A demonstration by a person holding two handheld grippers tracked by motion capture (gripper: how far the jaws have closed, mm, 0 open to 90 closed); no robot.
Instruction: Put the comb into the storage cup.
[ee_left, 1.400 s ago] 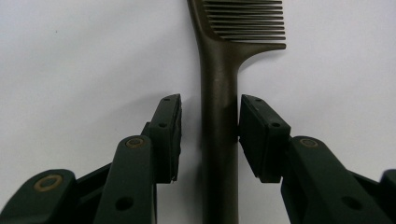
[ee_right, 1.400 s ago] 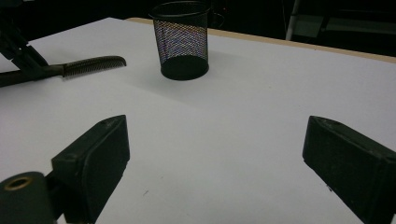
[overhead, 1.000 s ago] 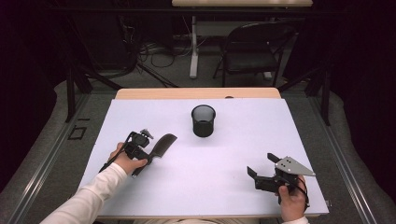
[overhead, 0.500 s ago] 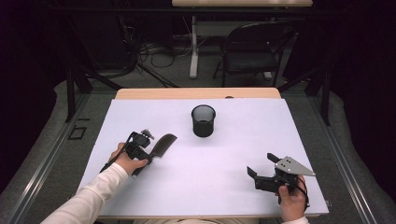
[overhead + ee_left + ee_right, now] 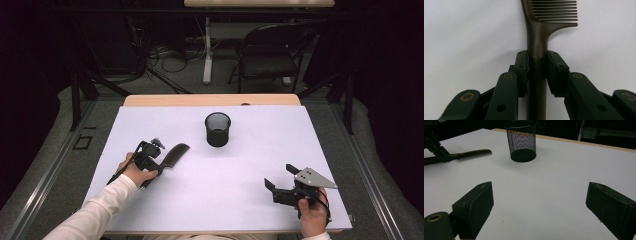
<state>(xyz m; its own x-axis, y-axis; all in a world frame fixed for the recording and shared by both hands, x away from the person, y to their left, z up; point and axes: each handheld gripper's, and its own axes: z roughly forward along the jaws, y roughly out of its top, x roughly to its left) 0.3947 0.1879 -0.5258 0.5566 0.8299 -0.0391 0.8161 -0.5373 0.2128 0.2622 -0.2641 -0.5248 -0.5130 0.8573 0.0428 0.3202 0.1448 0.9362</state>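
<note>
With my left gripper (image 5: 537, 72) closing its pads on the comb (image 5: 537, 37) handle, grasp step's nearly done; next: lift, carry to mesh cup (image 5: 218, 129). Right gripper (image 5: 539, 202) idle, wide open.

Comb (image 5: 172, 155) lies on table (image 5: 240, 175) left of cup (image 5: 218, 129); chair (image 5: 270, 55) behind table.

Change since the earlier frames: the jaws of the left tongs (image 5: 537, 72) have just been closing on the handle of the dark comb (image 5: 539, 37), which lies flat on the white desk (image 5: 461, 37). In the left gripper view both pads now meet the handle's sides.
</note>
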